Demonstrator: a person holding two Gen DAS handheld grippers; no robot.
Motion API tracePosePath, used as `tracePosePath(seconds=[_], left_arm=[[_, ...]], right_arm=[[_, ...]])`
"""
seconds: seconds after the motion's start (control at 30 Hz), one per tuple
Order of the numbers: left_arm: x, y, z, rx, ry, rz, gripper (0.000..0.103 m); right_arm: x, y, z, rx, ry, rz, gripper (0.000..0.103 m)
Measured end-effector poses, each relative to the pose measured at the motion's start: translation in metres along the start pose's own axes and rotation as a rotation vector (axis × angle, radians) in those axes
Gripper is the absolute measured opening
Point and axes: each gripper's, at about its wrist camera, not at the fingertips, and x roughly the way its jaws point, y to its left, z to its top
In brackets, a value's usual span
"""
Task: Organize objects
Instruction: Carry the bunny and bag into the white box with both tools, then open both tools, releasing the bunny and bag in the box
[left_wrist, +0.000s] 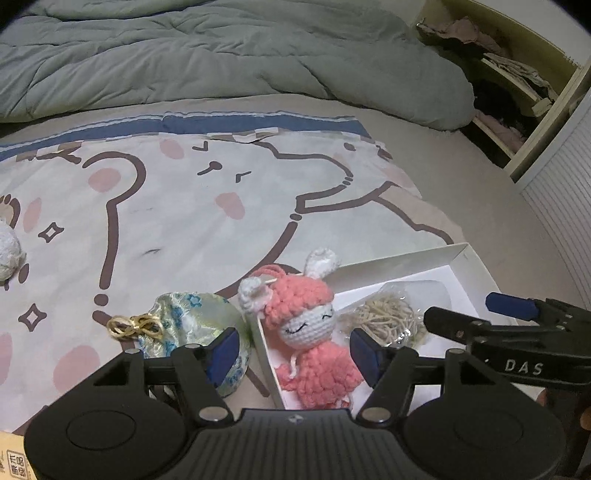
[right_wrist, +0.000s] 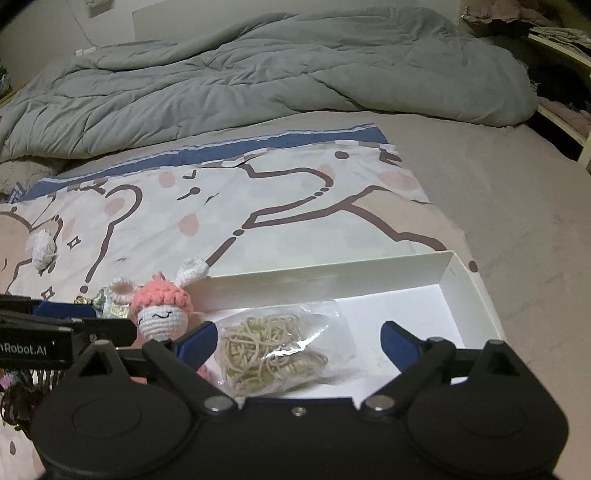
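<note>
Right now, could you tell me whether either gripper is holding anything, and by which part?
Nothing is held. The left gripper is open, its fingers either side of the crochet bunny doll without clamping it; the right gripper is open over the bagged cord.

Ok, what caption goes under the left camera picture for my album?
Open left gripper hovering over a pink crochet bunny lying in a white box on the bed.

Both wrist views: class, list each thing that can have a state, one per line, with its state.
White box: open, no lid on.
Crochet bunny doll: lying partly in the box, head over its rim.
Bag of cord: inside the box.
Brocade pouch: on the bed, outside the box.
Left tool: open, around the doll.
Right tool: open, around the bag.
</note>
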Motion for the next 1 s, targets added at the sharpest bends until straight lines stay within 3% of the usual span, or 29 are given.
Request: tracePosePath(seconds=[0.27,0.43,0.7,0.8,1.0], left_arm=[[0.001,0.001,0.002,-0.016,0.004,0.006,0.068],[0.011,0.002,0.004,-0.034,-0.040,0.001,0.082],[0.045,-0.004,-0.005,0.040,0.017,0.069,0.082],[0.047,-0.003,-0.009,0.053,0.003,0.080,0.089],[0.042,0.000,-0.015,0.071,0.032,0.053,0.089]], right_arm=[[-0.005,-0.004,-0.002,0.033,0.004,0.006,0.094],[-0.005,-0.009,-0.003,0.064,0.000,-0.015,0.082],[-0.002,-0.015,-0.007,0.071,0.009,-0.008,0.082],[-0.001,-0.017,-0.008,0.072,0.013,-0.008,0.082],[0.000,-0.018,-0.009,0.079,0.020,0.001,0.082]])
